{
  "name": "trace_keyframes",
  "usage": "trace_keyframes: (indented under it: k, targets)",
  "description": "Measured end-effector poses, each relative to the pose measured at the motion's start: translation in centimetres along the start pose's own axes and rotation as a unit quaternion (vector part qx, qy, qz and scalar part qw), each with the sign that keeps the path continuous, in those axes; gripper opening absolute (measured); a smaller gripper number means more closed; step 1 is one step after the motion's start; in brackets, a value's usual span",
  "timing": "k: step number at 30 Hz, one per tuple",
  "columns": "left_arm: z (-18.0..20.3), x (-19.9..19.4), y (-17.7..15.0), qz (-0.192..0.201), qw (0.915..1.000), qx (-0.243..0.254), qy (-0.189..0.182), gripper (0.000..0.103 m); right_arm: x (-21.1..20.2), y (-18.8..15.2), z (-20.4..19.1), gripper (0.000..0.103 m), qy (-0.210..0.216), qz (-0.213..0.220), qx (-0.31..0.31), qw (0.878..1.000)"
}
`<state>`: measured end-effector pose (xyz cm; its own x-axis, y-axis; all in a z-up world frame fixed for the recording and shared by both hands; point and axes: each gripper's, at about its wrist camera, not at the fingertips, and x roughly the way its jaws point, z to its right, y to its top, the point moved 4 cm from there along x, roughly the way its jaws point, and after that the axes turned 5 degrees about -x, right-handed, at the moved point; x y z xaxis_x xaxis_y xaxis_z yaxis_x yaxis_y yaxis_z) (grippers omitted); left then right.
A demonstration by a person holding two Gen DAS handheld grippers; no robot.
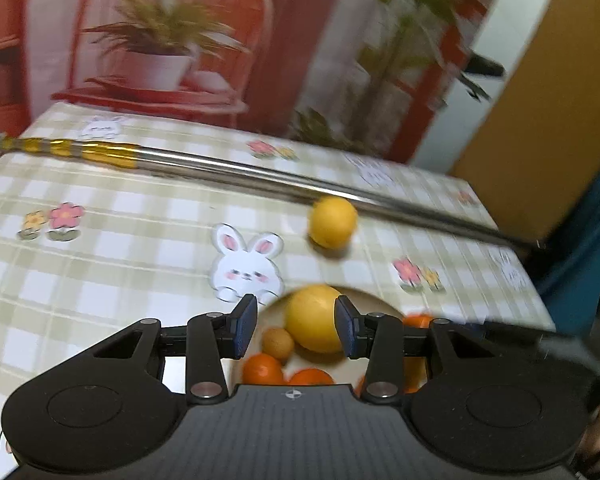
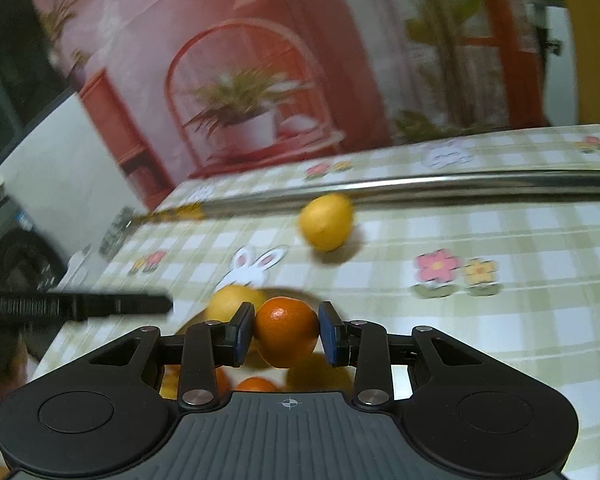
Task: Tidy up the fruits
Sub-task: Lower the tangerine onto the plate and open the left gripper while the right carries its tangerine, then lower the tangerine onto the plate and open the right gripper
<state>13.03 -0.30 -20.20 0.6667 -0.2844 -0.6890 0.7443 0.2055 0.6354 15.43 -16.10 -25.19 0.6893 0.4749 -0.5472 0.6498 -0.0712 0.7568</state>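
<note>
Open left gripper above fruit plate

Orange mandarin seemingly held above piled fruit; lemon lies apart.

You can count two yellow lemons: one loose lemon at twelve o'clock and one large lemon in the pile. One small tan fruit sits at its seven o'clock. At least three mandarins show, though the pile is partly hidden.
</note>
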Motion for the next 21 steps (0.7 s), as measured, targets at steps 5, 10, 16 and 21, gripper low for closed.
trace_keyframes:
  k: [5,10,16,21]
  targets:
    - [-1.8,-0.4,-0.1,0.007,0.9996,-0.023,0.017,0.045,2.2,-0.4,-2.8,0.032,0.014,-0.039,-0.039,0.998]
    - [-3.4,-0.6,-0.4,0.008,0.9988,-0.044,0.021,0.045,3.3,-0.8,-4.5,0.032,0.02,-0.066,-0.056,0.996]
    - [-4.0,-0.5,-0.8,0.007,0.9982,-0.058,0.012,0.045,3.0,-1.1,-5.1,0.032,0.028,-0.078,-0.057,0.995]
    - [-3.8,-0.4,-1.3,0.006,0.9984,-0.057,0.007,0.045,2.5,-1.4,-5.2,0.032,0.019,-0.075,-0.057,0.995]
